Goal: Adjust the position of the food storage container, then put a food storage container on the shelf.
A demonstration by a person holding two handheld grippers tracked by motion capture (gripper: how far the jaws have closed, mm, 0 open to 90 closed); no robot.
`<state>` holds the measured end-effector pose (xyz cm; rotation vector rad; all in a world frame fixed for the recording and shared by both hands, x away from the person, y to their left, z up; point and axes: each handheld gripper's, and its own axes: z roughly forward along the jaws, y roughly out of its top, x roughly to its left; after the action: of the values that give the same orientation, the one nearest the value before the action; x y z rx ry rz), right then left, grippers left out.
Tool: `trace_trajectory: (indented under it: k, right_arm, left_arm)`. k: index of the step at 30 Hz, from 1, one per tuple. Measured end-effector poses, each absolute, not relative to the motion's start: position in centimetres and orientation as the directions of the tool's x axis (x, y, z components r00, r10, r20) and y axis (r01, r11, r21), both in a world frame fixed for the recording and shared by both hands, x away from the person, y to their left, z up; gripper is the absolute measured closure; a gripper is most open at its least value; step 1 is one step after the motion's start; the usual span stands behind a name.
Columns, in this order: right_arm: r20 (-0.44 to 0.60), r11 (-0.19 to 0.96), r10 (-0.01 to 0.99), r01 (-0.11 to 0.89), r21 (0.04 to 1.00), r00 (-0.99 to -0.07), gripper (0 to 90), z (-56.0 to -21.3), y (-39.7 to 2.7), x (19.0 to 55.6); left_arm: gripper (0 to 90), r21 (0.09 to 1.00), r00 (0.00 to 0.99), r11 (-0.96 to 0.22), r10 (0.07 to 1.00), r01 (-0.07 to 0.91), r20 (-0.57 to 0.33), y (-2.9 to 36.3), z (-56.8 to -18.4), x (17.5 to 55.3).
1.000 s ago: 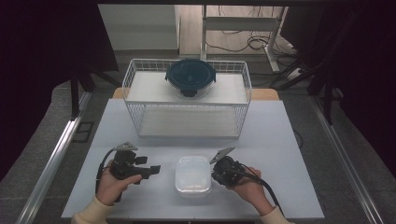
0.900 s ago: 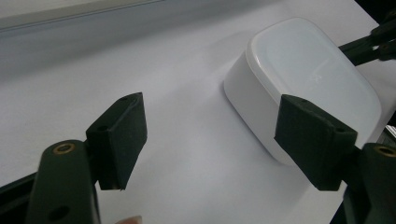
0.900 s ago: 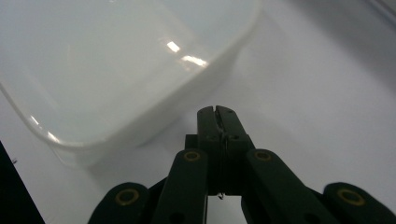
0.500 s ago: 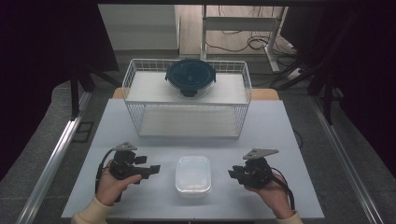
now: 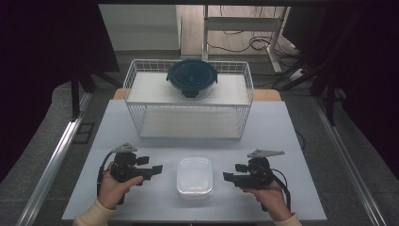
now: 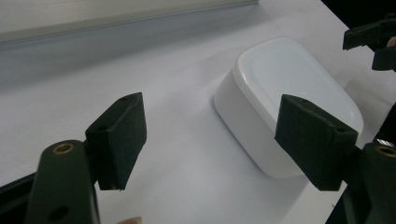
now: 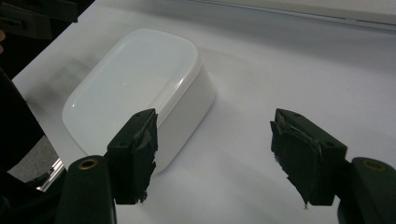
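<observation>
High view: white rounded-rectangular plastic box (image 5: 194,176) on pale surface (image 5: 282,127), between left gripper (image 5: 159,168) and right gripper (image 5: 226,176).

Left gripper view: jaws apart, empty.

Right gripper view: jaws just opening, nothing between. Best closed in squarely from both sides.

The table (image 5: 282,141) has a pale, plain top. A white lidded box (image 5: 194,176) lies flat near the front edge, at mid-width. A white wire basket (image 5: 188,101) stands on the far half, well apart from the box. Inside the basket, a round dark-lidded container (image 5: 192,77) sits on its upper shelf.
</observation>
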<state>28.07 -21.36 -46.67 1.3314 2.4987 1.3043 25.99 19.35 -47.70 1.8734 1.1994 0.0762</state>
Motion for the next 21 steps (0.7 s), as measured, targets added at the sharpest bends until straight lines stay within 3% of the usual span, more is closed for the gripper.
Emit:
trace_trajectory:
  k: [10, 21]
  right_arm:
    - [0.395, 0.261, 0.674, 0.702, 0.663, -0.624, 34.3, -47.0, -20.5, 28.1]
    - [0.419, 0.281, 0.643, 0.706, 0.650, -0.641, 37.1, -47.2, -18.3, 27.6]
  left_arm:
    - [25.8, 0.698, 0.526, -0.115, 0.745, 0.707, -0.411, 18.5, -47.7, 26.0]
    - [28.0, 0.634, 0.516, -0.083, 0.665, 0.769, -0.539, 16.7, -48.3, 26.1]
